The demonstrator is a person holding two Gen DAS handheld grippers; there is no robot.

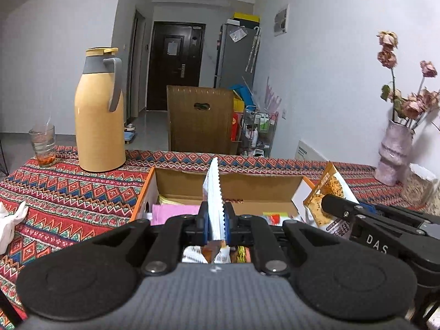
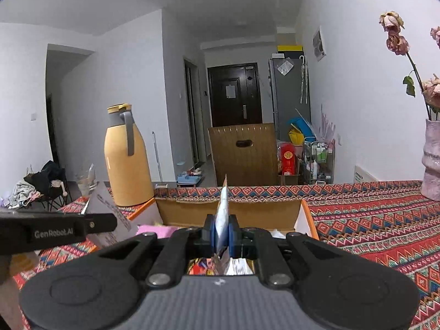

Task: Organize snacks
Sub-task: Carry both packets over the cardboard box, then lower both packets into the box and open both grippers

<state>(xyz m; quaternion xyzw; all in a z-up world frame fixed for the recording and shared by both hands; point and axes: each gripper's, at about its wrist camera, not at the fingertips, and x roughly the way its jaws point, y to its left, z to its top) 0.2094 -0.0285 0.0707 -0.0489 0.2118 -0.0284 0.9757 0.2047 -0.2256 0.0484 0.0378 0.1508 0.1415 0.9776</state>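
Both grippers pinch snack packets above the box

The left gripper [image 1: 216, 220] clamps a white packet [image 1: 213, 192] edge-on; the right gripper [image 2: 222, 233] clamps an orange packet [image 1: 327, 200], at three o'clock from it, over the open cardboard box [image 1: 247, 185].

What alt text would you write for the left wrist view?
The left gripper is shut on a white snack packet with a serrated edge, above an open cardboard box of snacks on a patterned tablecloth. The right gripper holds an orange snack packet; a yellow thermos stands behind.
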